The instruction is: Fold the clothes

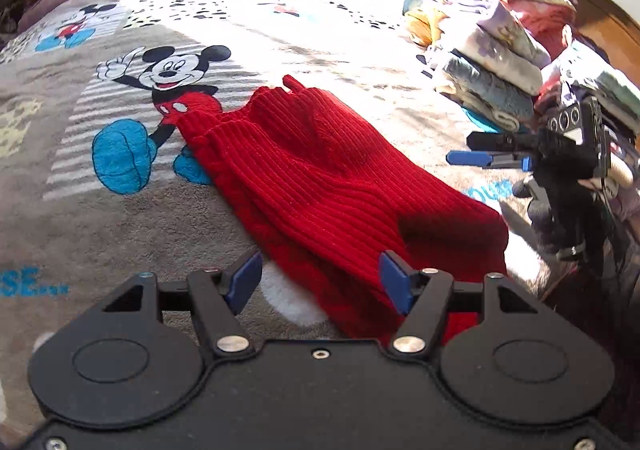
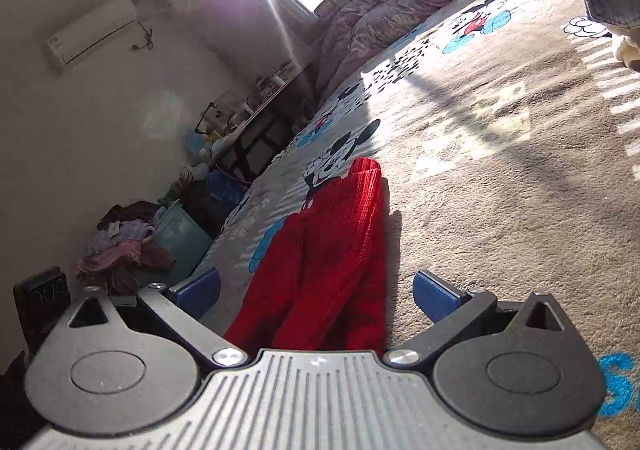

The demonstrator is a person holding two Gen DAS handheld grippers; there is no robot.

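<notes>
Red ribbed knit garment [image 1: 320, 185] lies folded lengthwise into a long strip on the cartoon-mouse bedspread [image 1: 120, 217], its near end under both tools and a white patch [image 1: 292, 302] showing at its near edge. Left gripper [image 1: 320, 286] — jaws apart, blue pads clear of the knit, nothing held; right gripper [image 2: 316, 296] — jaws spread wide either side of the strip's end, pads not pressing it. Folded laundry stack [image 1: 500, 61] sits to the right of the garment, well apart from it.
</notes>
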